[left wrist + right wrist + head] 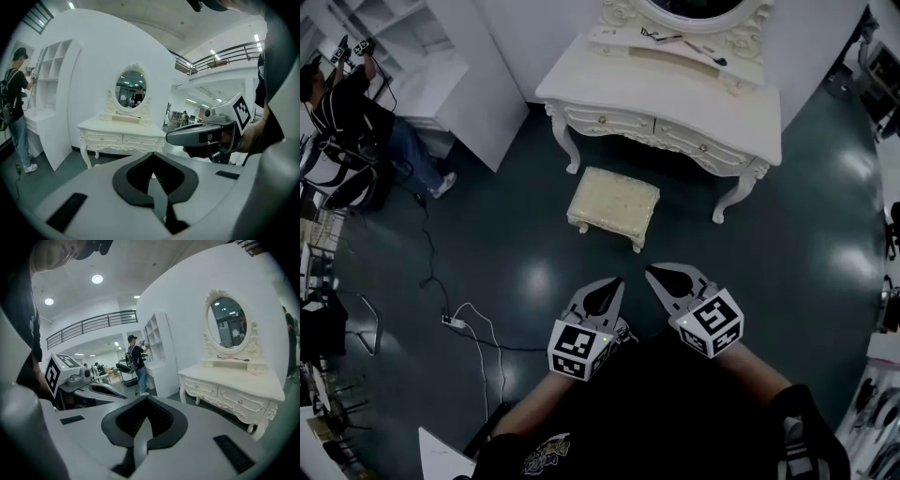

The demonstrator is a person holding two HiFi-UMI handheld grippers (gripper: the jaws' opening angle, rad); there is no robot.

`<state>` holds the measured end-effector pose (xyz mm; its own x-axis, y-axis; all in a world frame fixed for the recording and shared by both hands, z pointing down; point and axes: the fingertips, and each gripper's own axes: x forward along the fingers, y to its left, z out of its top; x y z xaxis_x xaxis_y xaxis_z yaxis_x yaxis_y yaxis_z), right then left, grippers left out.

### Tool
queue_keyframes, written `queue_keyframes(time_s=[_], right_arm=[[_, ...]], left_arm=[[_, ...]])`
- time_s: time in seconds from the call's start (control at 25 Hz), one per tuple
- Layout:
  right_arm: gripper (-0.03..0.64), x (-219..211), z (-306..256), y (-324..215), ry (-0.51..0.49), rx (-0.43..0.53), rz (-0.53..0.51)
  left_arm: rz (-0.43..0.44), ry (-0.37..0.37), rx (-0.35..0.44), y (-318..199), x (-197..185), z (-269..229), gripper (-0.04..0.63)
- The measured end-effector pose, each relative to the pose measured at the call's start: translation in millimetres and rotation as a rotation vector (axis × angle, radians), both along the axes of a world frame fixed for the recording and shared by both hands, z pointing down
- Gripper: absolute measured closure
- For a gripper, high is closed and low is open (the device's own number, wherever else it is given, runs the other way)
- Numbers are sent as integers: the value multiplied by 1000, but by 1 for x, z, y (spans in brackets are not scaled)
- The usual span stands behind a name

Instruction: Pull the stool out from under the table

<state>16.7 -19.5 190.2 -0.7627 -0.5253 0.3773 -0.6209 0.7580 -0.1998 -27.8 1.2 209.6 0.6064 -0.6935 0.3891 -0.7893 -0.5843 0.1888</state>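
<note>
One other person (356,103) stands at far left, facing white shelving (431,84). A white cable with power strip (453,321) lies on the dark floor (769,281). Left gripper (614,284): jaws clenched together, nothing between them, held in the air near the holder's chest. Stool (613,203): cream, upright on the floor just in front of the white dressing table (675,103), out from beneath its top, roughly midway between its front legs. Right gripper (654,274): jaws likewise pressed together, empty, just beside the left one. Both grippers sit well apart from the stool.
</note>
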Motion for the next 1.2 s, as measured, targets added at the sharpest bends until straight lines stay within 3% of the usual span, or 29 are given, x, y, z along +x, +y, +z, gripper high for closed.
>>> queue_keyframes(time_s=[0.28,0.68,1.2], right_arm=[[591,41,-18,20,3,52,-99],[590,111,-2,45,-8,-4,-216],[589,172,7,44,-30,-47,-281]], left_arm=[[-92,8,-6,20,45,-10,588],[-217,-21,-12,39,107,-10,588],[-274,-48,-8,40,170,-4,588]])
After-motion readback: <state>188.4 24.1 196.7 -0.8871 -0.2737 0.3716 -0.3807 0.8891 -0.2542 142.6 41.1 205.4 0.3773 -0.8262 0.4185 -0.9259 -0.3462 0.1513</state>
